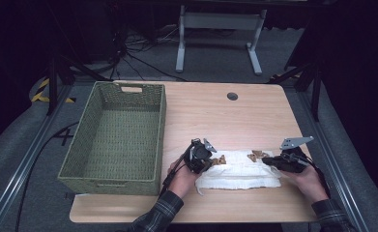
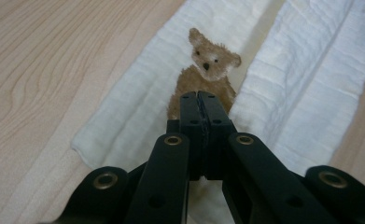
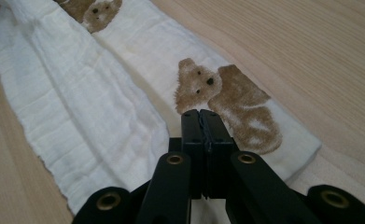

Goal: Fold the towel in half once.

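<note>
Light wood table [image 1: 254, 111], dark room | white folded cloth with brown bear prints [image 1: 239, 170] lies near front edge, right of green woven basket [image 1: 114, 140] | left gripper [image 1: 210, 163], right gripper [image 1: 268, 161] both clenched on cloth ends | step: fold or lift | next: raise both evenly.

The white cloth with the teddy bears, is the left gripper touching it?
Touching. In the left gripper view the left gripper has its fingers shut together, pinching the white cloth beside a brown bear picture.

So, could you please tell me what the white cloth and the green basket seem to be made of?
White cloth: soft crinkled cotton gauze, probably, with fuzzy brown bear patches.
Green basket: woven fibre or wicker, matte, judging by its visible plaited weave.
</note>
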`<state>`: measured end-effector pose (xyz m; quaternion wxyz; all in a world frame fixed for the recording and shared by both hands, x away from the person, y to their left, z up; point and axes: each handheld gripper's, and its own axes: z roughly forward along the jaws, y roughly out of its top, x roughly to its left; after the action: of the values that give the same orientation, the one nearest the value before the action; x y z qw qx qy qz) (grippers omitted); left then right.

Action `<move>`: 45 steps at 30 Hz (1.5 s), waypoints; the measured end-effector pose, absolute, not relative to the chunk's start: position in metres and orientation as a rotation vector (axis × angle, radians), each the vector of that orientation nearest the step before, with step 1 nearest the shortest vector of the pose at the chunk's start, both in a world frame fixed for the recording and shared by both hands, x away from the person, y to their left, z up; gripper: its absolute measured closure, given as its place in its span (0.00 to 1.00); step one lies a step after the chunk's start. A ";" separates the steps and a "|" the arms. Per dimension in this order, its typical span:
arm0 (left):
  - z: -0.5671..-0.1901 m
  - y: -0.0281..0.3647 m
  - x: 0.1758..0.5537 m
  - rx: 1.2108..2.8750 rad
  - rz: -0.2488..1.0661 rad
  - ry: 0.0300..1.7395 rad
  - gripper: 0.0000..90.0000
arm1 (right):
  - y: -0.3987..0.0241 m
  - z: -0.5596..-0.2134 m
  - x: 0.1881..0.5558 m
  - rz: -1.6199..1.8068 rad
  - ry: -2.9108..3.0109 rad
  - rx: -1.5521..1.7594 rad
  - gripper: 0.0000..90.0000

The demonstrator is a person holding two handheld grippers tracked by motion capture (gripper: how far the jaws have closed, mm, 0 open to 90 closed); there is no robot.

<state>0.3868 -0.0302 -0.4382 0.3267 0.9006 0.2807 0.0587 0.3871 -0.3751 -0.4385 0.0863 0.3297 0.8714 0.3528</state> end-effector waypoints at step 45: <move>-0.419 -0.005 0.350 2.298 0.208 0.752 0.95 | -0.400 -0.433 0.335 1.080 2.544 0.990 0.98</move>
<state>0.3498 -0.0053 -0.4185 0.3498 0.8871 0.2903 0.0802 0.3353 -0.3999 -0.4329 0.1029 0.3356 0.8619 0.3659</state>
